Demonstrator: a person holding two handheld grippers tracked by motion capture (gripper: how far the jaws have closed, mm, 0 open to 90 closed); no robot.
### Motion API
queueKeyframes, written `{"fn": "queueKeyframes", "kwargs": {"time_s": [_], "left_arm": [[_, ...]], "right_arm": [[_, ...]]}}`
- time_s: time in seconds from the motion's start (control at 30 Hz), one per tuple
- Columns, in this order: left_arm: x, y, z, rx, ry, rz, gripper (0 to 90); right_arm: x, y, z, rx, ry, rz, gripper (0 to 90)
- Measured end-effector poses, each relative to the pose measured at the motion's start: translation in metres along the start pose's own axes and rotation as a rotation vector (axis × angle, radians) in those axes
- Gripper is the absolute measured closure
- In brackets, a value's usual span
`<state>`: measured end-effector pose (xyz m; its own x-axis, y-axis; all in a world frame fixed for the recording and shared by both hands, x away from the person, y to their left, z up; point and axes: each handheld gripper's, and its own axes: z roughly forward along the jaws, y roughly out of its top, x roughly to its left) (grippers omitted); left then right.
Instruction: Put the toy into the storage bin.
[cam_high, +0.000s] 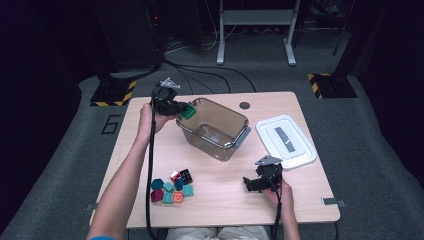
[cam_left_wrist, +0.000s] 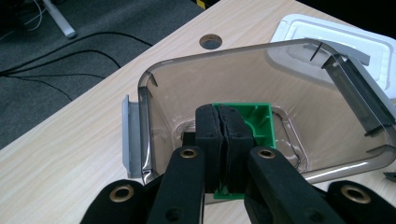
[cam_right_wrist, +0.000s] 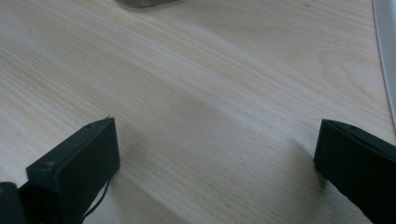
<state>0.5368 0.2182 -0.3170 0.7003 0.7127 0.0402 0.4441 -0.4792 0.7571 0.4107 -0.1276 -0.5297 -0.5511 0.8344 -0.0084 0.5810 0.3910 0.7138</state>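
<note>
My left gripper (cam_high: 186, 109) is shut on a green block (cam_high: 188, 112), pinching one thin wall of it, and holds it over the near-left rim of a clear plastic bin (cam_high: 216, 131). In the left gripper view the green block (cam_left_wrist: 254, 121) shows hollow side up between the closed pads (cam_left_wrist: 208, 127), with the bin (cam_left_wrist: 327, 112) below and beyond it. My right gripper (cam_high: 250, 185) hovers low over the table near the front right; its jaws stand wide open with nothing between them, and its fingers (cam_right_wrist: 79, 163) frame bare wood.
A pile of several coloured blocks (cam_high: 173, 189) lies at the front left of the wooden table (cam_high: 210, 210). The bin's white lid (cam_high: 286, 141) rests at the right. A round cable hole (cam_high: 244, 105) sits near the far edge.
</note>
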Motion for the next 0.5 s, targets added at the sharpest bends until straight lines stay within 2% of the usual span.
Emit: {"fn": "queueKeyframes", "kwargs": {"time_s": [0.13, 0.23, 0.5], "left_arm": [[-0.002, 0.006, 0.003, 0.001, -0.002, 0.005, 87.4], [-0.002, 0.01, 0.007, 0.028, -0.003, 0.026, 87.4], [-0.003, 0.013, 0.024, 0.061, -0.015, 0.017, 87.4]], "right_arm": [[0.0, 0.0, 0.0, 0.0, 0.0, 0.001, 0.0], [0.001, 0.0, 0.0, 0.006, -0.001, 0.007, 0.0], [0.0, 0.0, 0.0, 0.0, -0.003, 0.005, 0.0]]}}
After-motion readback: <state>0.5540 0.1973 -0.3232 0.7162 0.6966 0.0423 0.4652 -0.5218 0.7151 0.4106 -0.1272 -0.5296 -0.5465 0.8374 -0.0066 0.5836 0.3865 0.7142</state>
